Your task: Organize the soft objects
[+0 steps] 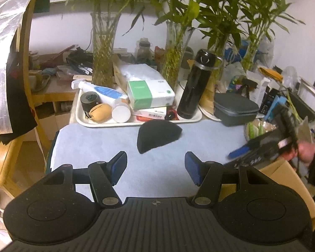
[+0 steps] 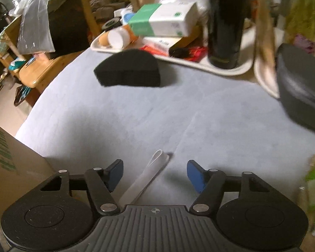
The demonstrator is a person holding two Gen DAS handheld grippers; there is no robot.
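Black sponge (image 1: 158,135) on blue cloth (image 1: 98,145), white strap (image 2: 145,180) only in right view, both grippers' fingers open, empty.

There is one black soft hat (image 1: 157,135) on one blue cloth (image 1: 115,147). At 12 o'clock sits one white tray (image 1: 90,122) with one black bottle (image 1: 194,84), one green and white box (image 1: 150,94) and one spray bottle (image 1: 100,90). Three glass vases (image 1: 104,48) hold plants.
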